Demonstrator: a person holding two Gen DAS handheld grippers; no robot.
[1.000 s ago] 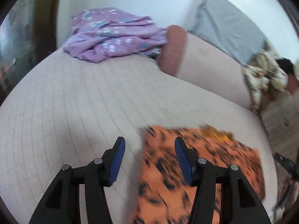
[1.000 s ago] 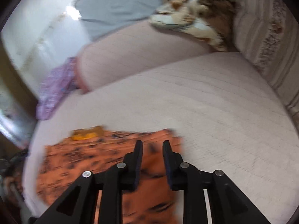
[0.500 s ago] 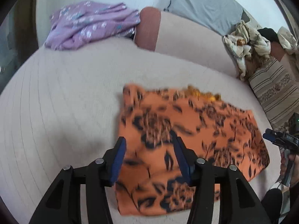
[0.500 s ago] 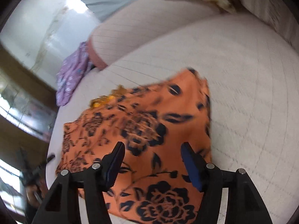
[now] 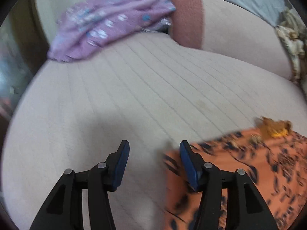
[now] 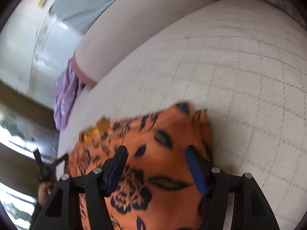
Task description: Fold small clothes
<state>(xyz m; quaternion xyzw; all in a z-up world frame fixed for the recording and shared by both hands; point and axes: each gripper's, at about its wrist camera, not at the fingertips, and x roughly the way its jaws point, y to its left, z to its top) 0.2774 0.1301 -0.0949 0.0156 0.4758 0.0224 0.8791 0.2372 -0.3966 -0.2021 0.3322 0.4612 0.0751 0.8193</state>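
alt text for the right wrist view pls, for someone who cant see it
The open right gripper hovers over an orange garment with black flowers lying flat on a pale quilted bed. A crumpled purple cloth sits at the bed's far left edge; the picture is motion-blurred.

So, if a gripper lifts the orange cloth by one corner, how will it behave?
The orange cloth lies flat and thin on the bed, so it will probably hang limp and unfold. It looks light, likely easy for one gripper to lift. Pushed, it may bunch into wrinkles rather than slide, since the quilted cover looks grippy.
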